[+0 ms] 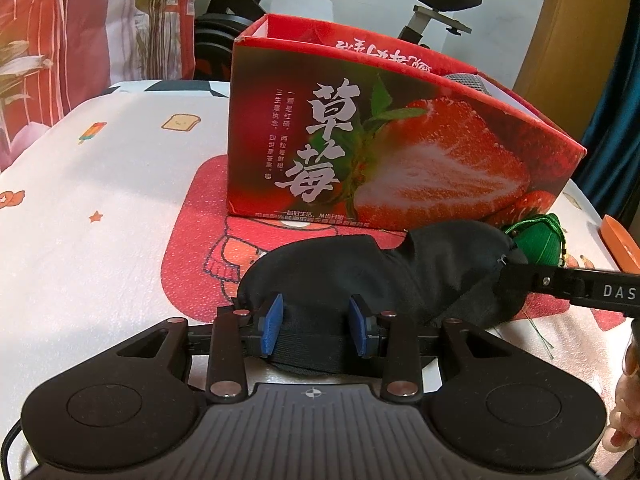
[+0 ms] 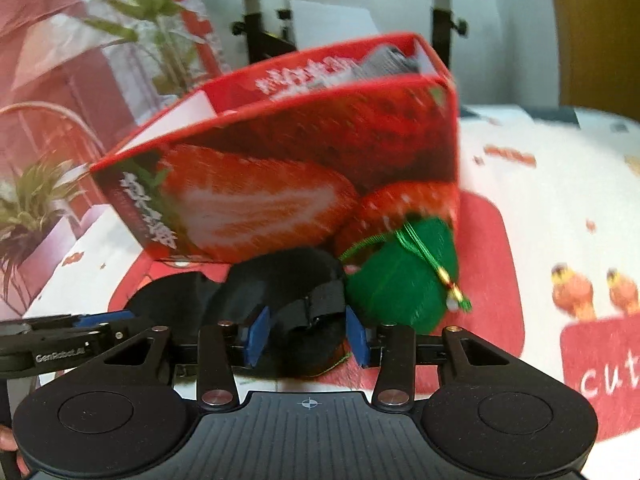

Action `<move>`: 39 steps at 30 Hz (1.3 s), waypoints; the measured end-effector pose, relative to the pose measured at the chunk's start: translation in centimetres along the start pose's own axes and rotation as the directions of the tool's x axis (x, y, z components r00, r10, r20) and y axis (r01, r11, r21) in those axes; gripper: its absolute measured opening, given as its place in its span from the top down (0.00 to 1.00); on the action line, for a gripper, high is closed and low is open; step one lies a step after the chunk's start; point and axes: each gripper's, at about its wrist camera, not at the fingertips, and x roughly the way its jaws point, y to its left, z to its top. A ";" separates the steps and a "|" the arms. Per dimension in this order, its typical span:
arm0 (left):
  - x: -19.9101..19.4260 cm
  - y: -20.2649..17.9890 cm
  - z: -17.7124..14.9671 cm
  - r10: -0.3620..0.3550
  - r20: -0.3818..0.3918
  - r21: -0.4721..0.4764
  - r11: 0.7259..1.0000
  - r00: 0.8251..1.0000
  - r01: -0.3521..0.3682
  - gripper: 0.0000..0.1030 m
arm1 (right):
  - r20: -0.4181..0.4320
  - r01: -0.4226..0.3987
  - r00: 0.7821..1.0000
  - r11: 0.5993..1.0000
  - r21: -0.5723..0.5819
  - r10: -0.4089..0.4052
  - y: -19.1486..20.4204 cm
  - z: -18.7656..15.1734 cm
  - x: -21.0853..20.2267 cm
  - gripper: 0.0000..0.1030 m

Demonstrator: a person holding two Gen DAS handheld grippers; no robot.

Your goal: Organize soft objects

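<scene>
Eye mask pinched at both ends before the strawberry box

Blur smears the whole right wrist view, so the print on the strawberry box [image 2: 280,152] is unreadable there, and the grey thing inside its far corner cannot be identified. The box hides most of the exercise bike [image 1: 440,4] behind it.

Left gripper [image 1: 316,320] has its blue pads pressed onto the near left part of the black eye mask [image 1: 360,268], strap between them. The mask lies draped on the bedspread [image 1: 100,200], a white cloth with cartoon prints and a big red patch, just in front of the box. Right gripper [image 2: 306,336] pinches the mask's other end and its strap. A green tasselled pouch [image 2: 404,284] sits touching the mask's right end, against the box's front corner. An orange object [image 1: 618,240] is cut off at the right edge.

Left of the box the bedspread runs bare to a red curtain [image 1: 60,40]; right of the pouch it stays open too.
</scene>
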 end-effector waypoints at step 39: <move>0.2 -1.3 0.0 0.046 -0.012 0.042 0.998 0.999 -0.045 0.59 | 0.021 -0.045 0.999 0.980 -0.195 0.050 2.7 0.9 -0.6 0.81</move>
